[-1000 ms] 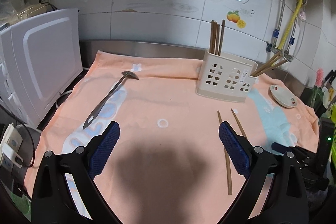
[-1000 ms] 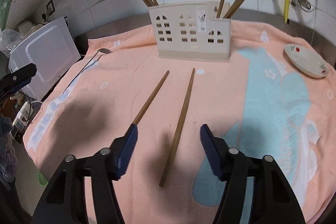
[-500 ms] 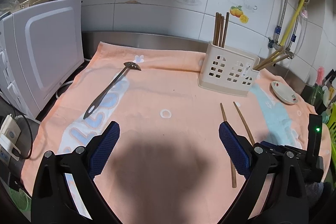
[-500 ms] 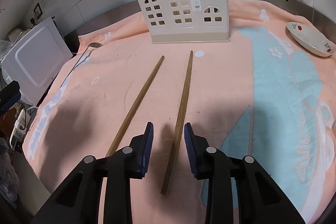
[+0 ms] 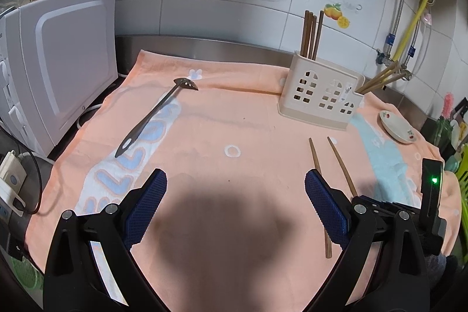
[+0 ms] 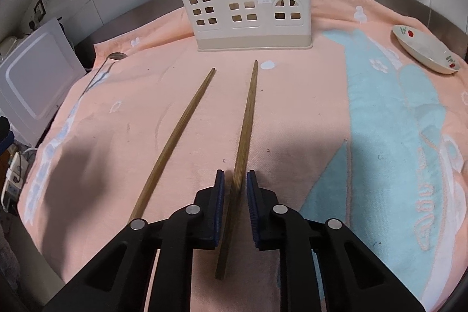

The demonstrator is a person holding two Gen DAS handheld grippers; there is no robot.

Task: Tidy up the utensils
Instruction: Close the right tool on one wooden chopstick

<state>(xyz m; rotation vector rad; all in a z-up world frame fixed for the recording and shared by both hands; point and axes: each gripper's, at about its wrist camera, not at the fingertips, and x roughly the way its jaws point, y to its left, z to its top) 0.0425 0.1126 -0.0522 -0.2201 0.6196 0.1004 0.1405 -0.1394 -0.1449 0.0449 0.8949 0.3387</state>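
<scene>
Two wooden chopsticks lie on the peach towel. My right gripper [image 6: 235, 180] has its pads narrowly around the right chopstick [image 6: 247, 119], nearly closed on it, with small gaps still showing; the left chopstick [image 6: 181, 133] lies beside it. A cream utensil holder [image 6: 248, 10] with several chopsticks stands behind. In the left wrist view my left gripper [image 5: 235, 195] is open and empty above the towel; a metal slotted spoon [image 5: 155, 116] lies to its front left, and the holder [image 5: 318, 98] and both chopsticks [image 5: 339, 163] to its right.
A small white dish [image 6: 424, 51] sits on the towel at the right. A white appliance [image 5: 58, 69] stands at the left edge. Pipes and a yellow hose [image 5: 409, 28] run along the tiled wall.
My right gripper has moved forward and down over the right chopstick and its jaws have closed from wide open to a narrow gap around it. My left gripper has pulled back slightly.
</scene>
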